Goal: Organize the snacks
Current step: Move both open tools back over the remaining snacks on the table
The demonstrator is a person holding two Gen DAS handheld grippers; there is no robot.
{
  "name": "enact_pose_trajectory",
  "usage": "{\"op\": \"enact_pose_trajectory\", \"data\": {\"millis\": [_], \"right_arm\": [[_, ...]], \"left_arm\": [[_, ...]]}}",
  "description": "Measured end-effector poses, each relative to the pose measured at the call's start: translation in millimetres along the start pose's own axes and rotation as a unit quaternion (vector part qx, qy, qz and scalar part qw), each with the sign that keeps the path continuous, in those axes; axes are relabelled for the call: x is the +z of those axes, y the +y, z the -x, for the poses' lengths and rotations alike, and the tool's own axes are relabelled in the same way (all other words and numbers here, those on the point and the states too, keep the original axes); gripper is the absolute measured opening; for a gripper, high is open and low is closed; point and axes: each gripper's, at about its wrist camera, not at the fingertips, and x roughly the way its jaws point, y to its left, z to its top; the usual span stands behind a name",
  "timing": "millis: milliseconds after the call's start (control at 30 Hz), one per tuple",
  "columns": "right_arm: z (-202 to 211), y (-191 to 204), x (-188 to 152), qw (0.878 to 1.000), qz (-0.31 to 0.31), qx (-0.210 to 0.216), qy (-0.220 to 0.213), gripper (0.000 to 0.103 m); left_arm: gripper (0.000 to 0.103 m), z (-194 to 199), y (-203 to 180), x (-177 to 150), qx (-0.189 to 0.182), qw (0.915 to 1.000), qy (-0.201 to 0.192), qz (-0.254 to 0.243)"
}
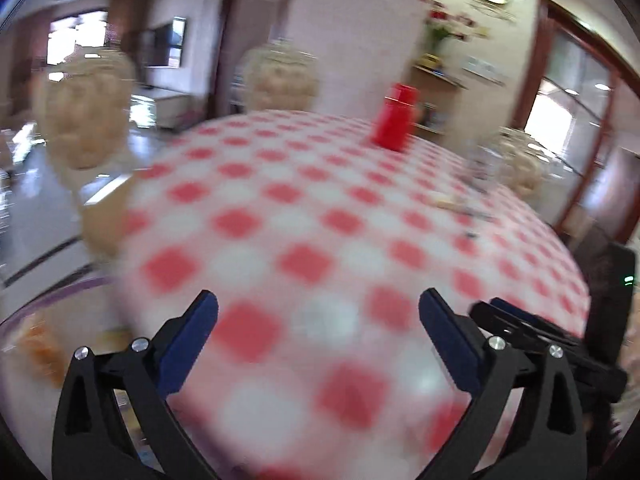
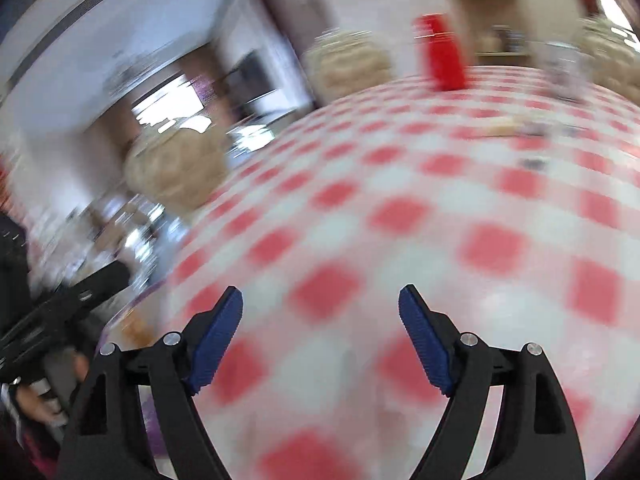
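Blue pads spread wide on the left gripper [image 1: 318, 312], nothing between them, only red-checked tablecloth [image 1: 304, 208] below. Right gripper [image 2: 320, 306] gapes empty too. Snacks, blurred, lie in a clear bowl [image 1: 36, 344] at lower left. No writing is legible anywhere.

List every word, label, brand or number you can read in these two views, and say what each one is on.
No text can be read in either view; both are motion-blurred.
Red container: no label readable.
Pale sign on the far wall: any writing too small and blurred to read.
Checked tablecloth: pattern only, no words.
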Motion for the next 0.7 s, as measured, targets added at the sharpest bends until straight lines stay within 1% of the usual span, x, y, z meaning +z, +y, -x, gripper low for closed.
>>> {"op": "enact_pose_trajectory", "data": {"millis": [67, 100, 200, 233, 267, 300, 367, 400, 467, 533, 567, 633, 700], "right_arm": [[2.0, -38.9, 7.9, 0.999, -0.031, -0.035, -0.011, 0.079], [4.2, -62.9, 12.6, 0.997, -0.050, -0.049, -0.018, 0.079], [5.8, -111.3, 28.4, 0.993, -0.079, -0.082, -0.023, 0.079], [4.8, -122.9, 34.3, 0.993, -0.083, -0.086, -0.024, 0.079], [4.0, -132.8, 40.5, 0.992, -0.086, -0.091, -0.025, 0.079], [3.1, -144.9, 49.0, 0.990, -0.091, -0.102, -0.030, 0.079], [0.5, -166.8, 62.6, 0.986, -0.104, -0.121, -0.043, 0.078], [-1.6, -179.5, 69.2, 0.984, -0.114, -0.127, -0.049, 0.078], [-4.5, -201.9, 77.9, 0.981, -0.128, -0.138, -0.057, 0.078], [-7.6, -220.7, 85.9, 0.978, -0.129, -0.148, -0.063, 0.078], [-10.7, -226.7, 89.4, 0.979, -0.128, -0.149, -0.061, 0.073], [-23.8, -237.4, 101.8, 0.981, -0.117, -0.148, -0.053, 0.067], [-35.1, -242.8, 115.1, 0.984, -0.094, -0.147, -0.047, 0.065]], "left_arm": [[0.101, -36.7, -33.2, 15.5, -0.032, 0.9994, 0.012, -0.006], [0.101, -58.9, -47.6, 23.4, -0.040, 0.9990, 0.022, -0.005], [0.101, -110.1, -81.7, 37.4, -0.038, 0.9986, 0.036, 0.001], [0.101, -136.5, -99.1, 42.7, -0.033, 0.9985, 0.044, -0.005], [0.101, -149.8, -108.2, 45.4, -0.031, 0.9983, 0.049, -0.007], [0.101, -171.8, -123.5, 48.5, -0.033, 0.9978, 0.057, -0.008], [0.101, -201.0, -144.0, 54.5, -0.044, 0.9966, 0.068, -0.014], [0.101, -218.8, -161.2, 56.6, -0.050, 0.9954, 0.077, -0.028], [0.101, -242.6, -184.3, 58.0, -0.057, 0.9929, 0.087, -0.057], [0.101, -263.4, -206.4, 58.3, -0.067, 0.9898, 0.092, -0.086], [0.101, -272.8, -217.6, 58.5, -0.070, 0.9880, 0.091, -0.103], [0.101, -289.3, -240.4, 59.2, -0.073, 0.9835, 0.088, -0.140], [0.101, -306.3, -260.1, 60.3, -0.077, 0.9772, 0.092, -0.175]]}}
